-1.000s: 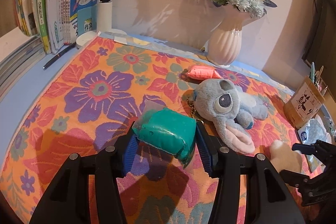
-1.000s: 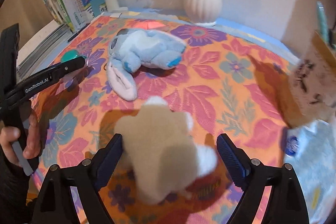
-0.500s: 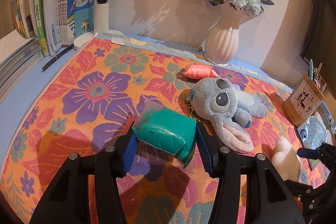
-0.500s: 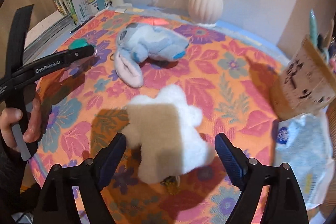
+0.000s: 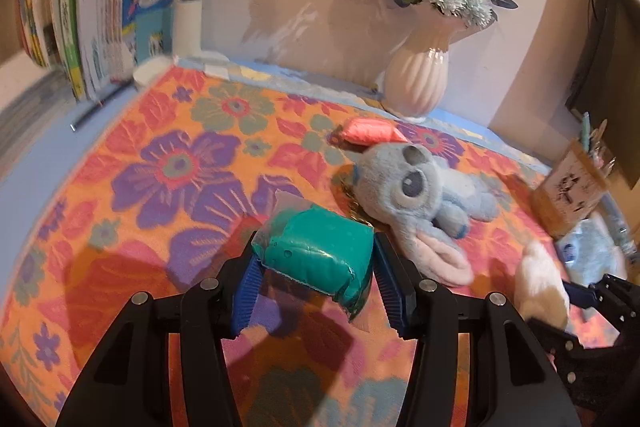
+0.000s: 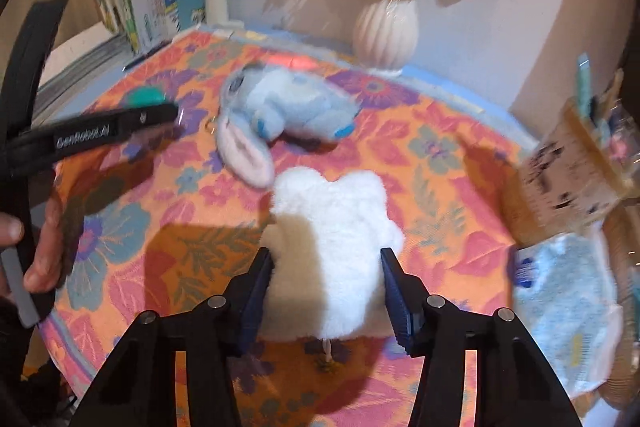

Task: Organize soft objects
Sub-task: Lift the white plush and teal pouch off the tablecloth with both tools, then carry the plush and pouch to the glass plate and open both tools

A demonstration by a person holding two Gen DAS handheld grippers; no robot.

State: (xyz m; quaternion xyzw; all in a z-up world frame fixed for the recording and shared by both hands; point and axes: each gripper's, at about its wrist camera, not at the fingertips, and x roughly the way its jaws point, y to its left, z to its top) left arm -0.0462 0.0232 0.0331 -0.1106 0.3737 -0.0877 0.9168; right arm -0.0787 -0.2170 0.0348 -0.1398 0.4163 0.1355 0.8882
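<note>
A teal soft packet (image 5: 316, 247) hangs just over the flowered orange cloth (image 5: 168, 163), and my left gripper (image 5: 316, 267) is shut on it. My right gripper (image 6: 326, 263) has its jaws closing on a white plush toy (image 6: 332, 211), and both pads press into the fluff. The same white plush (image 5: 536, 279) shows at the right edge of the left wrist view. A blue plush animal (image 5: 416, 187) lies on its side mid-cloth, with a pink packet (image 5: 370, 129) just behind it. In the right wrist view the blue plush (image 6: 288, 107) lies beyond the white one.
A white vase (image 5: 420, 79) of flowers stands at the back wall. Books (image 5: 100, 19) line the left side, with a pen (image 5: 100, 107) beside them. A brown pen box (image 5: 568, 191) and a tissue pack (image 6: 560, 307) sit at the right. A hand (image 6: 44, 251) holds the left gripper.
The right jaws have closed in from wide apart onto the white plush, which now sits higher between them. The left gripper still holds the teal packet in the same spot.
</note>
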